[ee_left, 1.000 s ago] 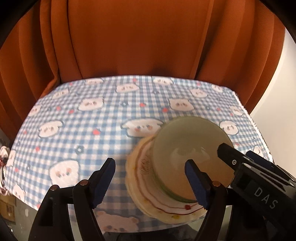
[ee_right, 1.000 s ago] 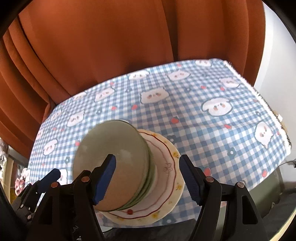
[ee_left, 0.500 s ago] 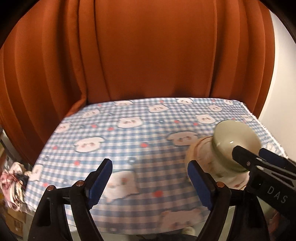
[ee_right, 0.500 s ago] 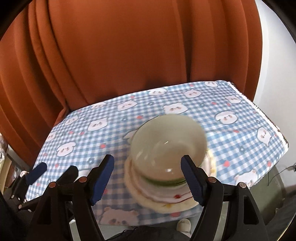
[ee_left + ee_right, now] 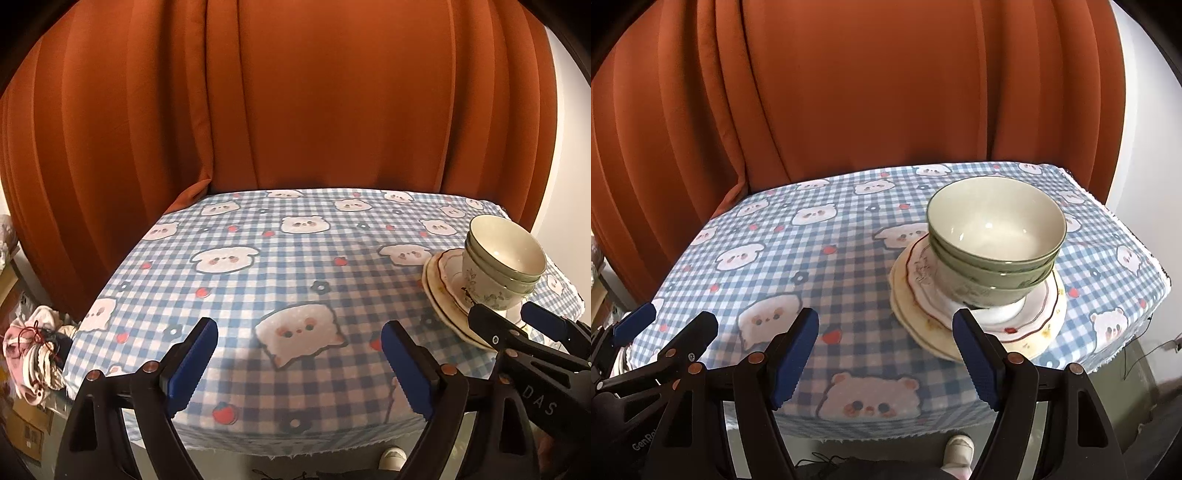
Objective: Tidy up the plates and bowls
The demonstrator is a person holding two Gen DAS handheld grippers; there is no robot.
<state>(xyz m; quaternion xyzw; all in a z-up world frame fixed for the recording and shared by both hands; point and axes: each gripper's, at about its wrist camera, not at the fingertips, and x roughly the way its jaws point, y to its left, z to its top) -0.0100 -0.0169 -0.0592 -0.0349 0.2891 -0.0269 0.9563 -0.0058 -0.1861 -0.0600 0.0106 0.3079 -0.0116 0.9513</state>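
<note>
A stack of green-rimmed bowls (image 5: 995,240) sits nested on a stack of cream plates (image 5: 1030,328) near the table's right front. It also shows in the left wrist view: bowls (image 5: 504,258) on plates (image 5: 443,295) at the right edge. My right gripper (image 5: 884,354) is open and empty, held back from the table's front edge, left of the stack. My left gripper (image 5: 299,365) is open and empty over the front edge, well left of the stack. The right gripper's fingers (image 5: 491,328) show at the left view's right side.
The table has a blue checked bear-print cloth (image 5: 295,266). An orange curtain (image 5: 314,92) hangs close behind it. A white wall (image 5: 1137,147) is at the right. Clutter and boxes (image 5: 33,350) lie on the floor at the left. A shoe (image 5: 956,446) shows below the front edge.
Both grippers have pulled back and away from the stack toward the table's front. The stack of bowls and plates stays on the table, now farther from both cameras.
</note>
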